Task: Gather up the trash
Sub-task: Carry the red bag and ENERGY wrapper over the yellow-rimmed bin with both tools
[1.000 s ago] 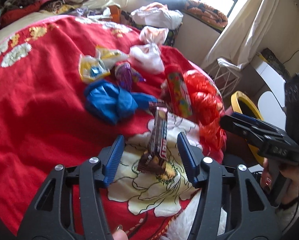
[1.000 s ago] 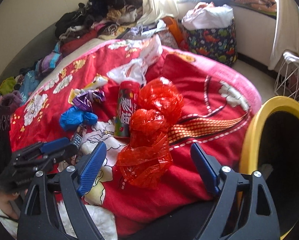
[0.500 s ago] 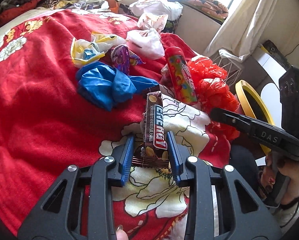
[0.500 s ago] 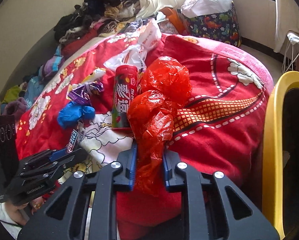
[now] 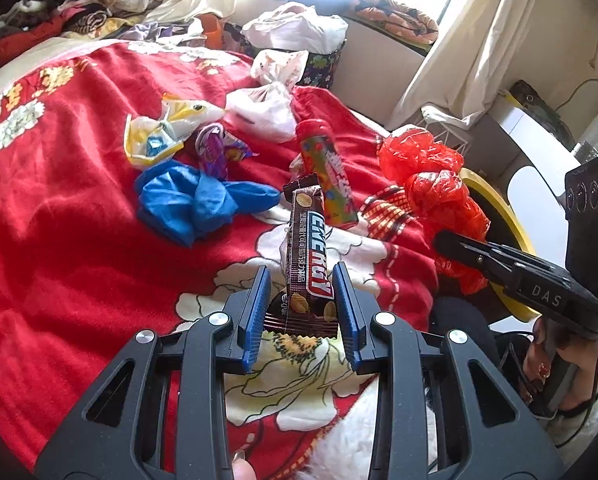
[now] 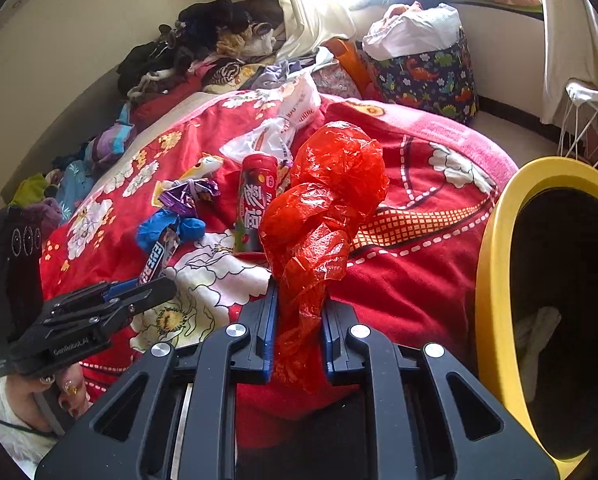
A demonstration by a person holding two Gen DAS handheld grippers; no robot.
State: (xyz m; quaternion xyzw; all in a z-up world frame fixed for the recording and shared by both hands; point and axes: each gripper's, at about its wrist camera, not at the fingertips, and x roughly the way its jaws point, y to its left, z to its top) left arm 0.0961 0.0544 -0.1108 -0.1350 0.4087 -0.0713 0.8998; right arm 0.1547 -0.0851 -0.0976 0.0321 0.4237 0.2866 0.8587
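Observation:
My left gripper (image 5: 301, 304) is shut on a brown "Energy" bar wrapper (image 5: 307, 256) and holds it upright above the red blanket (image 5: 59, 216). My right gripper (image 6: 299, 320) is shut on a crumpled red plastic bag (image 6: 323, 208), lifted off the blanket; the bag also shows in the left wrist view (image 5: 435, 184). A yellow-rimmed bin (image 6: 495, 280) stands just right of the right gripper. On the blanket lie a red candy tube (image 5: 327, 176), a blue bag (image 5: 195, 200), a purple wrapper (image 5: 215, 152), a yellow-white wrapper (image 5: 163, 132) and a white bag (image 5: 263, 108).
Piled clothes (image 6: 203, 48) line the far side of the bed. A dinosaur-print basket (image 6: 427, 76) with a white bag stands by the window. A white wire basket (image 6: 591, 120) stands past the bin. The left gripper shows in the right wrist view (image 6: 99, 312).
Both grippers closed: the left on the bar wrapper, the right on the red bag. Both items have since been lifted off the blanket, the red bag nearer the bin.

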